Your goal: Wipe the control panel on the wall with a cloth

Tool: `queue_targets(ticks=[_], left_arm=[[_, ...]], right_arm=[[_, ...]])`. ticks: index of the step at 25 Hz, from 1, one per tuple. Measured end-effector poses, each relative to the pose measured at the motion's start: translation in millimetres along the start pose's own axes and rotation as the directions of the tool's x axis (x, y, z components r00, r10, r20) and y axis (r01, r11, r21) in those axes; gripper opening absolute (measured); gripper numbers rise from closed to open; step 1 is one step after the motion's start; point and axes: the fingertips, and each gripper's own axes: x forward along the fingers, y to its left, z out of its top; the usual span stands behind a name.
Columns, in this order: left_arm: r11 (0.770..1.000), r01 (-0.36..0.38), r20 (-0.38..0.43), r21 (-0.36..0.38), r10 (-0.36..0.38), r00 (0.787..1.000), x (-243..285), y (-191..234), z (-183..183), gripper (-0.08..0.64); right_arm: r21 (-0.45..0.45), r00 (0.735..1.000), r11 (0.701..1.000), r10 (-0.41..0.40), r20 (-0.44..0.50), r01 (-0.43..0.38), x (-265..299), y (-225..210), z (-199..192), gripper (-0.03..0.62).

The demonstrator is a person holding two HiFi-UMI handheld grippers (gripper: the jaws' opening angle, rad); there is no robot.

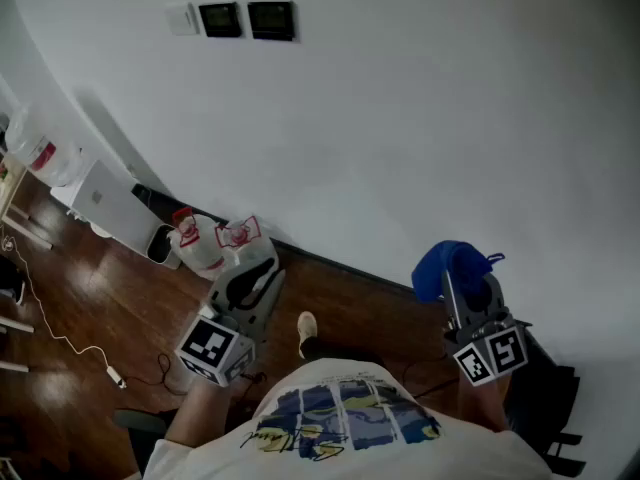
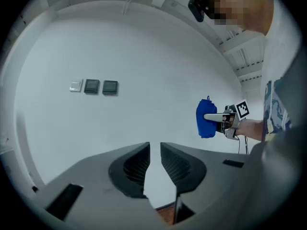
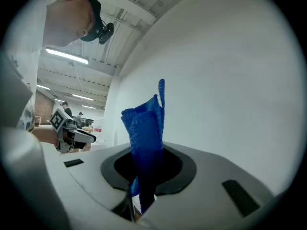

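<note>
The control panel [image 1: 248, 20] is two dark square units beside a white switch [image 1: 182, 18], high on the white wall; the left gripper view shows the panel [image 2: 100, 86] at upper left. My right gripper [image 1: 470, 283] is shut on a blue cloth [image 1: 450, 266], which sticks up between its jaws [image 3: 146, 128], well below and right of the panel. The blue cloth [image 2: 206, 119] also shows in the left gripper view. My left gripper [image 1: 245, 288] is held low near the wall base, its jaws a narrow gap apart with nothing between them [image 2: 154, 162].
A white appliance [image 1: 105, 203] and plastic bottles [image 1: 200, 240] stand on the wooden floor along the wall at left. A white cable [image 1: 60, 338] runs across the floor. A large water jug [image 1: 40, 153] sits at far left. My shoe [image 1: 307, 330] is near the baseboard.
</note>
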Motion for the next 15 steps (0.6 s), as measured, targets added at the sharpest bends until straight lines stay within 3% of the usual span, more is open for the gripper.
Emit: queue_targets(ticks=[6, 9, 15], left_arm=[[0.998, -0.064, -0.055, 0.012, 0.064, 0.996, -2.3, 95.4, 18.3, 0.048], [0.995, -0.102, -0.045, -0.022, 0.101, 0.994, 4.7, 146.1, 29.8, 0.048], [0.993, -0.121, -0.030, -0.004, 0.121, 0.992, 25.9, 210.4, 43.0, 0.048]], right_arm=[[0.001, 0.996, 0.997, 0.072, 0.058, -0.072, 116.7, 2.7, 15.6, 0.083], [0.018, 0.992, 0.995, 0.100, 0.078, -0.102, 175.4, 2.2, 13.7, 0.083], [0.043, 0.988, 0.990, 0.130, 0.085, -0.134, 258.5, 7.5, 5.6, 0.083]])
